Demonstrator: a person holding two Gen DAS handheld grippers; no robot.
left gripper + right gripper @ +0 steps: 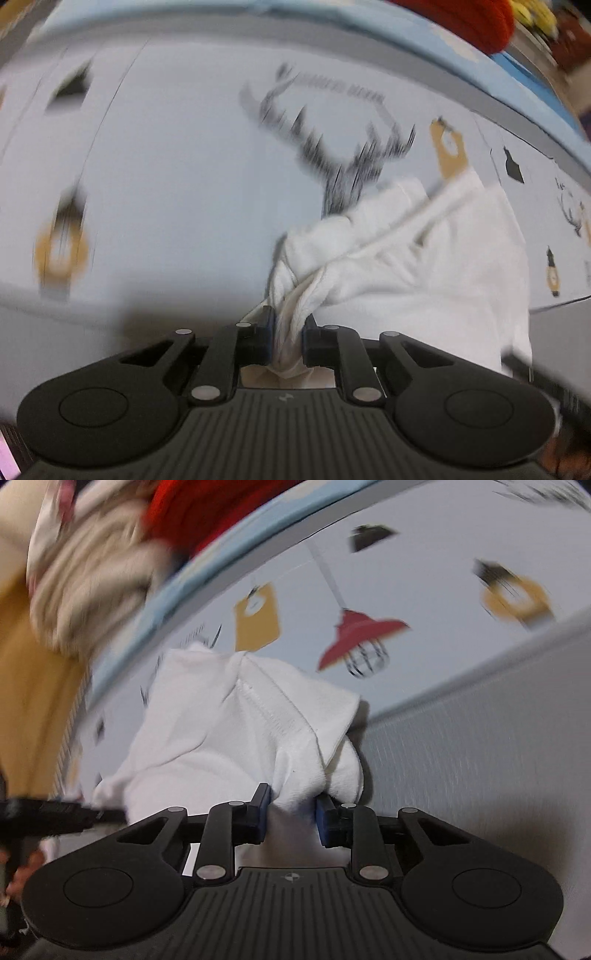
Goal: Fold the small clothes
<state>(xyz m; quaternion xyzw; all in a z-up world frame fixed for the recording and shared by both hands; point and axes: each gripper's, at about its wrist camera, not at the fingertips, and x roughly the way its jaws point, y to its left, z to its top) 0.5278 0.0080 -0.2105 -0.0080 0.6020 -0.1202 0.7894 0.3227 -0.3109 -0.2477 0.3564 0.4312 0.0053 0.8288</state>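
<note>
Between both grippers, white garment (406,251)

1. White garment (424,258): soft knit cloth, matt, with a stitched seam showing in the right wrist view.
2. Left gripper (289,332): matt black plastic, ribbed body, dull metal pins; blue pads (270,334).
3. Right gripper (291,814): same matt black plastic.
4. Table cover (177,177): smooth, printed, faint sheen.
5. Red item (192,513): knit-looking cloth, blurred.
</note>
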